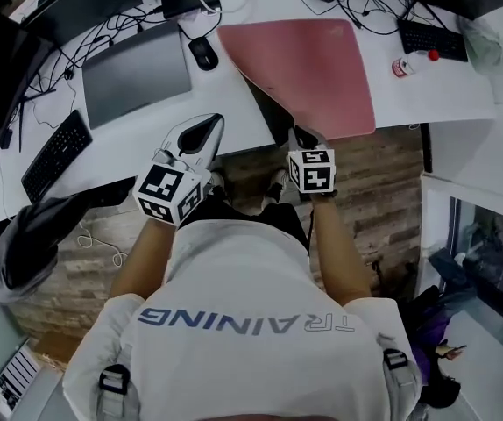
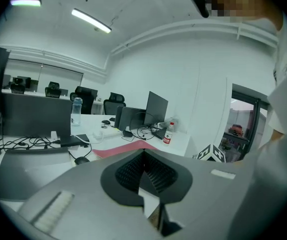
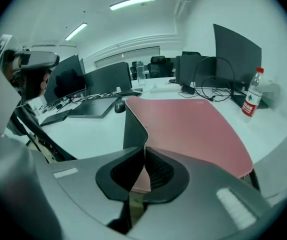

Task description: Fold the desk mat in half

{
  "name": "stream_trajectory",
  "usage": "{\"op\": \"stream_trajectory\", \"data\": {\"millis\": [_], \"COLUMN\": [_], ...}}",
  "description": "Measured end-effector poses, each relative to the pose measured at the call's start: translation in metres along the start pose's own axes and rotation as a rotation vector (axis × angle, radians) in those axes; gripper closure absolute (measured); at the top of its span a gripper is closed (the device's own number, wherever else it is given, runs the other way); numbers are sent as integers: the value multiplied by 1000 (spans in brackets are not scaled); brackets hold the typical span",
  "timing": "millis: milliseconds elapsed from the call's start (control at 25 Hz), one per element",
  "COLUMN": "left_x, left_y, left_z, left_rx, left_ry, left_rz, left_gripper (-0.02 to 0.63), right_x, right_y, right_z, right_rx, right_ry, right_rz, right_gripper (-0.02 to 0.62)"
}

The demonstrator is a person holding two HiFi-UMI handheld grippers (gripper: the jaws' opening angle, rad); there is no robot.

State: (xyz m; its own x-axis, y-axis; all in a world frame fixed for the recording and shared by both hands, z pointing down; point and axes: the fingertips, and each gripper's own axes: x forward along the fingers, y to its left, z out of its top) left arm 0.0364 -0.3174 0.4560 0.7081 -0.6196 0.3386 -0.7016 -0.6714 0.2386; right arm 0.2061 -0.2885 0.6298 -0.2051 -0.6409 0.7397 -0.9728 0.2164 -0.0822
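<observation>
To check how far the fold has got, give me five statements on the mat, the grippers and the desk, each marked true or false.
1. The right gripper is shut on the pink desk mat. True.
2. The mat already lies folded in half. False: most of it lies flat in one layer; only the gripped near part is raised.
3. The left gripper grips the mat too. False: its jaws are together with nothing between them.
4. A black mouse lies between the pink mat and a dark grey mat. True.
5. The red-capped bottle stands on the pink mat. False: it is on the bare white desk, to the mat's right.
</observation>
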Motion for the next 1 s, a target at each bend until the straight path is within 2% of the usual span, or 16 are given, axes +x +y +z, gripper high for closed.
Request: {"op": "stream_trajectory", "data": {"millis": [360, 640, 1000], "left_x": [38, 68, 96], "left_y": [-45, -75, -111], "left_z": [13, 18, 13], "left_rx": [38, 57, 71], "left_ry": [7, 20, 45], "left_rz": [-53, -69, -83], "left_gripper": [606, 606, 606], "right_x": [-20, -27, -32], "right_y": [-78, -137, -206], "right_z": [-8, -34, -69], "right_rx": [168, 280, 363], "right_ry": [-43, -23, 3], "right_rz": [-66, -95, -155], "right_gripper": [566, 566, 566]}}
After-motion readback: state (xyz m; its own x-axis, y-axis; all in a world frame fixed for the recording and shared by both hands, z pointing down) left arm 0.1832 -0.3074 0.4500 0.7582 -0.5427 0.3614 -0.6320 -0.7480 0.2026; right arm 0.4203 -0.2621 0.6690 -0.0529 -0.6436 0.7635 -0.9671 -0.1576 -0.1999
